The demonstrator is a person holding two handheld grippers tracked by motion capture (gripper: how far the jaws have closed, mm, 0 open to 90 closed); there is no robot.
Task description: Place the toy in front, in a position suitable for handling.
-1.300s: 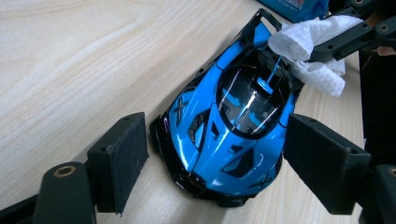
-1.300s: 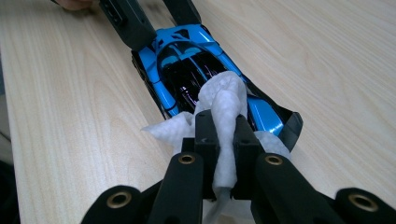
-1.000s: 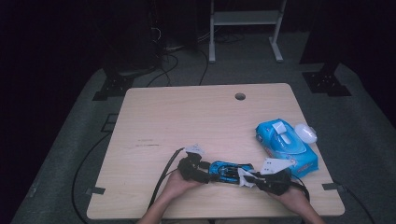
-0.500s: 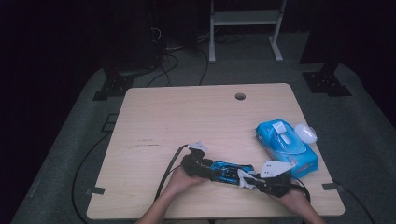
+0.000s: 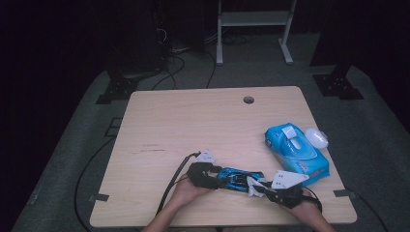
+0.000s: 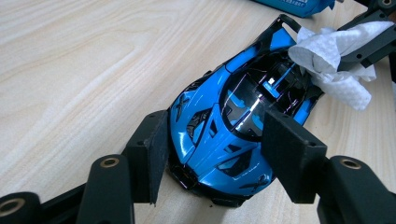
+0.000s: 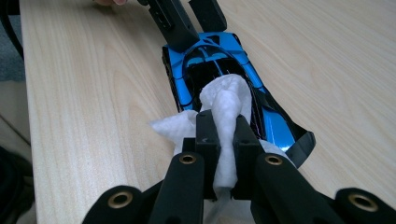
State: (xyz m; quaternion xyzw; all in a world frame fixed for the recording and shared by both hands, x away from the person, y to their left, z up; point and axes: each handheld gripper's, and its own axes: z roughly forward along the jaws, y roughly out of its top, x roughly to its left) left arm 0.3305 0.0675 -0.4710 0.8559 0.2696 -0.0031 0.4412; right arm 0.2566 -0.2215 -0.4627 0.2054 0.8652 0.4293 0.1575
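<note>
I see my left gripper (image 5: pixel 209 175) at one end of the blue toy car (image 5: pixel 239 177), its jaws just closing, my right gripper (image 5: pixel 270 189) holding a white wipe (image 5: pixel 254 187) against the other, tissue pack (image 5: pixel 296 153) nearby.

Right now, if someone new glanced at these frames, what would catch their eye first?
The glossy blue toy car at the table's near edge, its nose between the jaws of the left gripper, which have just been closing around it. Next, the white wipe pinched in the right gripper, resting on the car's dark rear. Farther right lies a blue wipes pack.
</note>
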